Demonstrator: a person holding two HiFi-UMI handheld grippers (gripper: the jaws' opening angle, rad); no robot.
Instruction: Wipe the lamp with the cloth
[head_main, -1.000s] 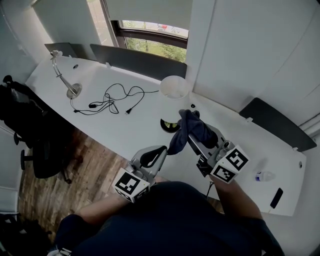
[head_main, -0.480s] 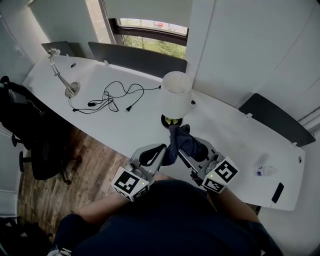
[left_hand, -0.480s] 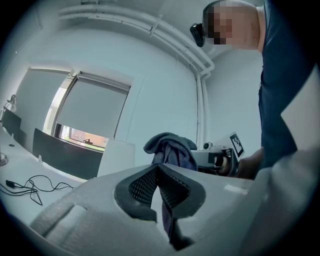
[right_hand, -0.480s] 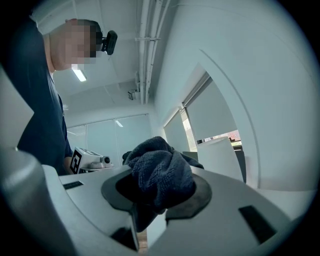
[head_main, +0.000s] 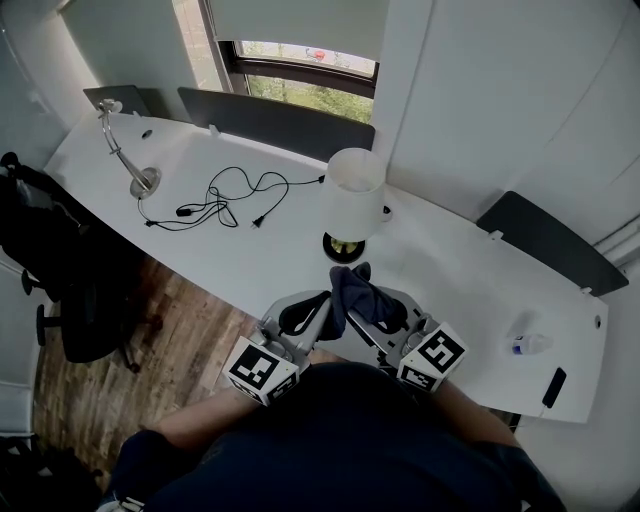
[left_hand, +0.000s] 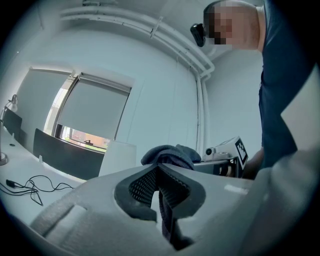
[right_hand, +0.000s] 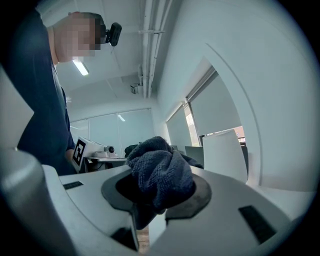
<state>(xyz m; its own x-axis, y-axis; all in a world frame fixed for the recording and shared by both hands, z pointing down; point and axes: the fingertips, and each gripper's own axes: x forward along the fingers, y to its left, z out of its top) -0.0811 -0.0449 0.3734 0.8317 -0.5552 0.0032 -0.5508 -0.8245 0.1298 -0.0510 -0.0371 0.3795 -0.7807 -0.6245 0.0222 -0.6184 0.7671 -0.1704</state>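
Right gripper (right_hand: 157, 196) jaws clamped on bunched dark blue terry cloth (head_main: 352, 288), frame centre. Left gripper (left_hand: 159, 172) jaws together, look empty. White cylinder-shade lamp (head_main: 350, 190) stands just above on white bench (head_main: 250, 262), no contact. Wipe looks not yet begun.

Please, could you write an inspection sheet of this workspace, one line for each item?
Surface: white desk, mostly bare.
Job's things: lamp with a white shade, upright; dark blue cloth held up just before its base.
Clutter: silver desk lamp at the far left; small bottle and flat black object at the right end.
Grippers: left gripper and right gripper both shut on the cloth.
Cables: loose black cable on the desk, plug lying free.
Surroundings: window behind; black chair on wood floor.
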